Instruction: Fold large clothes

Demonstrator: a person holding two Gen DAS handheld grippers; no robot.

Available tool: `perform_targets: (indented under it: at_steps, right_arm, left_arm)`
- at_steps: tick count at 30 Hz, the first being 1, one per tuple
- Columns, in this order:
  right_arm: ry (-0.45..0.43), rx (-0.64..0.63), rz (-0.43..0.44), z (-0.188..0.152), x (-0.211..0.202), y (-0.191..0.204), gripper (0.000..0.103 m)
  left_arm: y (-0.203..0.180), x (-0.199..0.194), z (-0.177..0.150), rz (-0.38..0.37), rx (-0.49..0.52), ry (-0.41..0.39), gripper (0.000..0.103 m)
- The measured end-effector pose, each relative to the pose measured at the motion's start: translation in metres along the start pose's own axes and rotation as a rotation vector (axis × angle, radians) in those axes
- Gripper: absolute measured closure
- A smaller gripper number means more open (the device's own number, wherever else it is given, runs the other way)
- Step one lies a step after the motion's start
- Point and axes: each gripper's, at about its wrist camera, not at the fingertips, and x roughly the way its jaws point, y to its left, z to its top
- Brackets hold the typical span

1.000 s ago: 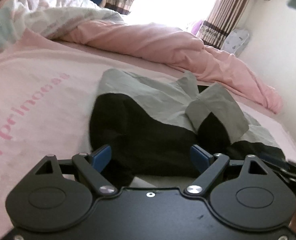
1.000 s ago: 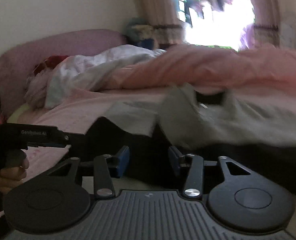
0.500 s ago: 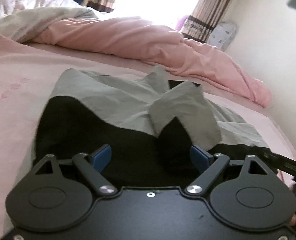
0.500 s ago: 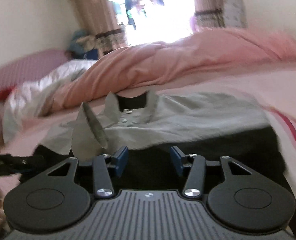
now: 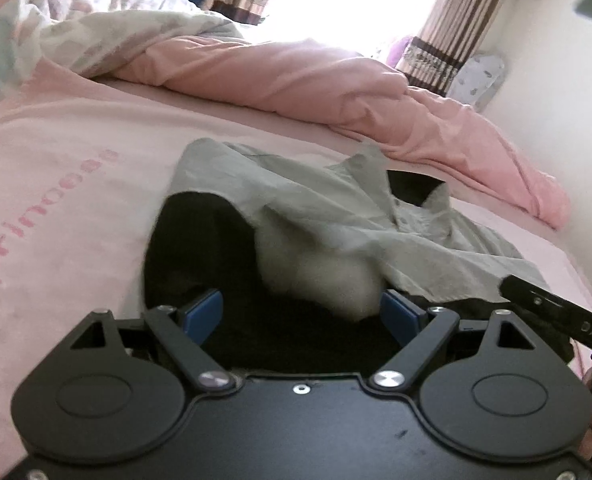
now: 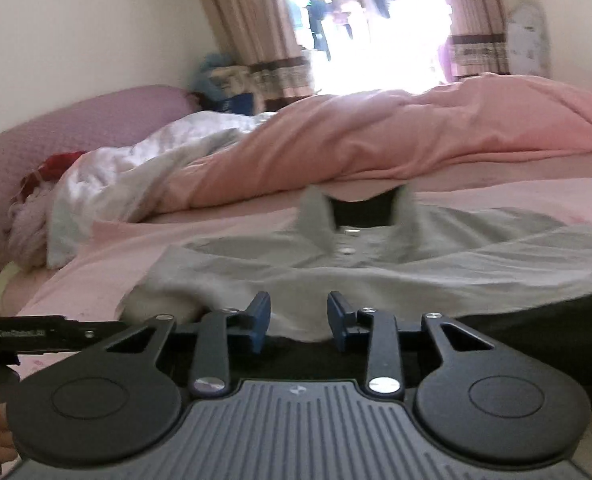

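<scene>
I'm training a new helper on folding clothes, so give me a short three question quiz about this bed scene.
1. True or false: the shirt lies on the bed.
2. Which colours is the shirt? A) grey and black B) red and white C) all blue
3. Which gripper has the wider gap between its fingers, the left gripper or the right gripper?

Key: 1 true. 2 A. 3 the left gripper; the right one's jaws are closing, with no cloth pinched yet.

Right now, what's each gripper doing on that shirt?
Left gripper: open wide, holding nothing, above the polo shirt.
Right gripper: jaws closing, pads not yet pressing on the shirt.
</scene>
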Motion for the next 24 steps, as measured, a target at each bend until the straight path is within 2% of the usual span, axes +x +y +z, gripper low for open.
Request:
perform_targets:
  at_steps: [2, 6, 11, 12, 13, 15, 19, 21, 24]
  right_arm:
    - [-0.007, 0.029, -0.047, -0.003, -0.016, -0.022, 0.062]
    - [-0.013, 0.128, -0.119, -0.019, -0.058, -0.077, 0.050]
    - [0.031, 0.244, -0.212, -0.035, -0.066, -0.127, 0.049]
    - [0.034, 0.246, -0.229, -0.038, -0.067, -0.132, 0.049]
    - [0.033, 0.240, -0.244, -0.040, -0.067, -0.134, 0.049]
    - [0.026, 0.236, -0.267, -0.040, -0.065, -0.137, 0.049]
    - [-0.008, 0.257, -0.264, -0.036, -0.068, -0.141, 0.049]
    - [-0.038, 0.237, -0.257, -0.033, -0.068, -0.141, 0.046]
    - [-0.064, 0.207, -0.228, -0.028, -0.056, -0.139, 0.045]
  left_arm:
    - [-0.002, 0.000, -0.002, -0.011, 0.006, 0.003, 0.015]
    - [0.002, 0.015, -0.003, -0.021, -0.039, 0.038, 0.015]
    - [0.009, 0.039, -0.005, 0.009, -0.101, 0.099, 0.018]
    - [0.009, 0.042, -0.007, 0.014, -0.118, 0.107, 0.028]
    - [0.010, 0.045, -0.006, 0.001, -0.141, 0.121, 0.059]
    - [0.010, 0.047, -0.001, -0.092, -0.191, 0.151, 0.093]
    - [-0.004, 0.013, 0.016, -0.096, -0.109, -0.037, 0.095]
    - [-0.004, 0.009, 0.015, -0.065, -0.062, -0.038, 0.094]
    - [0.001, 0.025, -0.001, 0.004, 0.000, 0.018, 0.090]
